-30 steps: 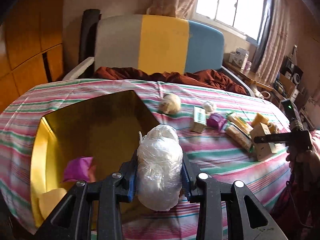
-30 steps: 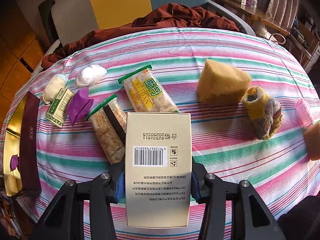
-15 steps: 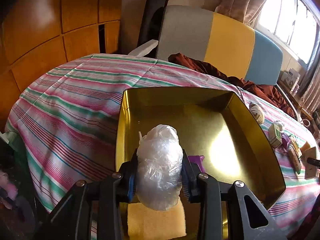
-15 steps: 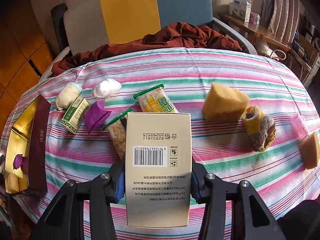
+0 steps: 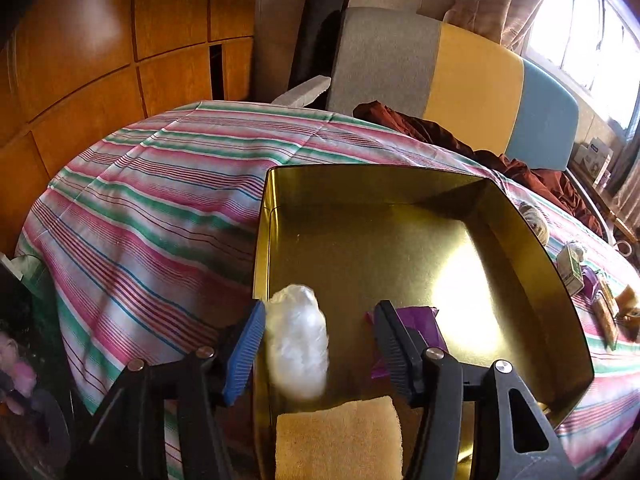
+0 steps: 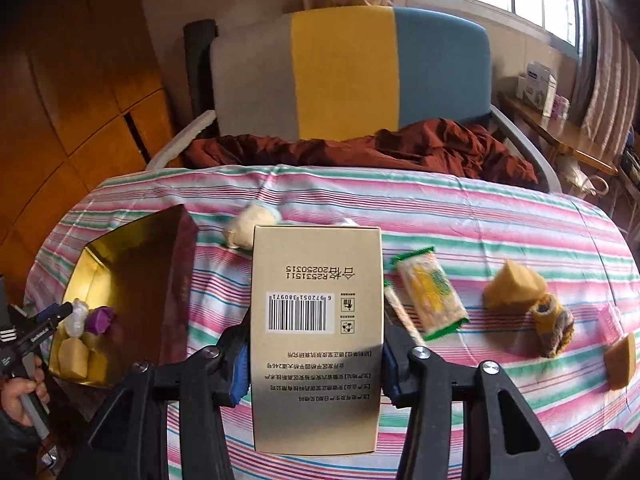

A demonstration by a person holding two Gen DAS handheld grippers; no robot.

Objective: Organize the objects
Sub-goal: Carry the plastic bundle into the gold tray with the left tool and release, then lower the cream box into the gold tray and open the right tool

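Left wrist view: the left gripper (image 5: 320,344), jaws opening, is seen at lower centre over the gold metal tin (image 5: 532,240); the crumpled clear plastic bundle (image 5: 298,346) lies between them, beside the left pad, clear of the right. Right wrist view: the right gripper (image 6: 314,356) is clamped on the beige barcoded cardboard box (image 6: 316,336), above the striped tablecloth (image 6: 480,216).

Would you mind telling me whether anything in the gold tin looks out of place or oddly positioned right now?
Yes: the white plastic-wrapped bundle is blurred between the opening jaws of the left claw, neither pad pressing it, seemingly dropping into the gold tin above the yellow sponge. The purple packet lies flat.
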